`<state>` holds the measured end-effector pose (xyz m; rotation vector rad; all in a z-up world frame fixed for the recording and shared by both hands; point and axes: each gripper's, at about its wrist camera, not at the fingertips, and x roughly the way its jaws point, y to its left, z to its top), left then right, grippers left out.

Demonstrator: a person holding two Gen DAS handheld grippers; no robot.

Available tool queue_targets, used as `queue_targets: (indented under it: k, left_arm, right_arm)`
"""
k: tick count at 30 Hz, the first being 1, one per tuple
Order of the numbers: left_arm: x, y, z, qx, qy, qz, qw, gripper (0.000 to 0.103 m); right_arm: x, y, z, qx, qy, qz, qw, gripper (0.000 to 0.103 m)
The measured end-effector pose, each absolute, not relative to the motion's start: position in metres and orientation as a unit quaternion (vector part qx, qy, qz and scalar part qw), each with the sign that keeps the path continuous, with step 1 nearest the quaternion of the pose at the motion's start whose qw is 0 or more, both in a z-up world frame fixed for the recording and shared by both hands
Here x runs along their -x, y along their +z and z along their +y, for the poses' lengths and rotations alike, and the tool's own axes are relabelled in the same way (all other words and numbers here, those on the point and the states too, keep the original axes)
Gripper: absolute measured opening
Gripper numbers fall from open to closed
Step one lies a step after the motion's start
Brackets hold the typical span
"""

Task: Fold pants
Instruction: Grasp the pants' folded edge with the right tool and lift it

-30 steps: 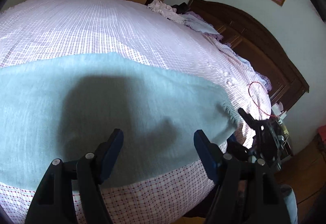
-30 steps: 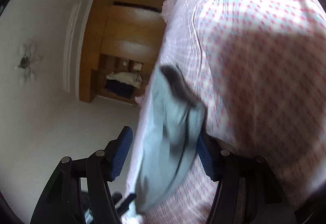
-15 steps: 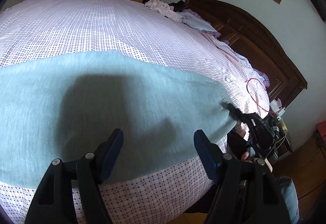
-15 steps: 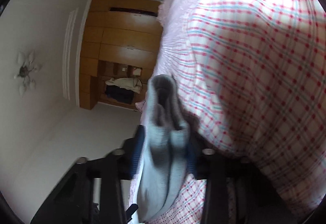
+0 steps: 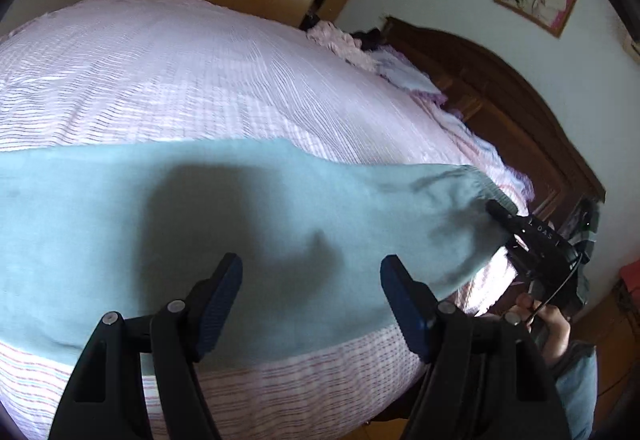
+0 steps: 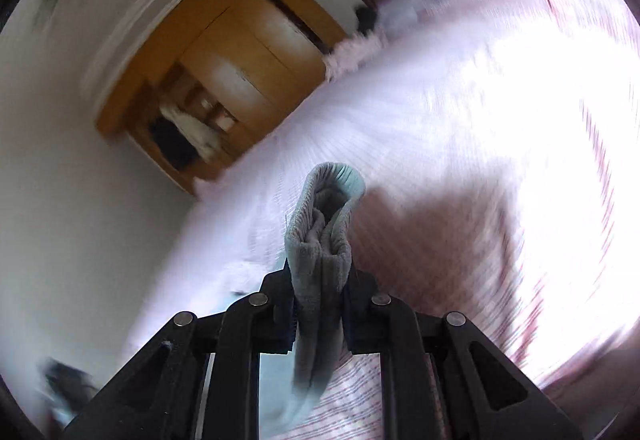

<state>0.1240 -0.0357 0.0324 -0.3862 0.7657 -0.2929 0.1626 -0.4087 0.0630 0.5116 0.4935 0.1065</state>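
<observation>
Our right gripper [image 6: 318,314] now has its fingers pressed together on the ribbed end of the pants [image 6: 320,240]; a second ago those fingers stood spread on either side of the cloth, and half a second ago they were closing on it. The pinched end rises out between the fingers and a loose tail hangs down below them. From the left wrist view we see the same end of the pants [image 5: 248,240] bunched and lifted off the bed [image 5: 200,72] at the right gripper [image 5: 494,208], where earlier it lay flat.

Our left gripper [image 5: 311,290] is spread, touching nothing, and has stayed so; the pants run flat across just ahead of its fingers and away to their left. Beyond lie the checked bedcover, the headboard [image 5: 520,112] and the wardrobe [image 6: 240,52].

We judge the grip is won and the fold can begin: the held end is ready to be carried over the flat length. The right view is blurred by motion.
</observation>
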Motion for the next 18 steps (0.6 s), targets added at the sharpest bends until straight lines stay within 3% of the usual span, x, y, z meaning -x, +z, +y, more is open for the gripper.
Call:
queue_targets:
  k: [7, 18]
  left_arm:
    - [-0.11, 0.032, 0.041, 0.21, -0.092, 0.363, 0.903, 0.075]
    - [-0.064, 0.044, 0.167, 0.184, 0.034, 0.35, 0.918, 0.075]
  right_arm:
    - [-0.158, 0.132, -0.31, -0.066, 0.032, 0.223, 0.972, 0.01]
    - [-0.122, 0.176, -0.134, 0.058, 0.119, 0.157, 0.979, 0.01]
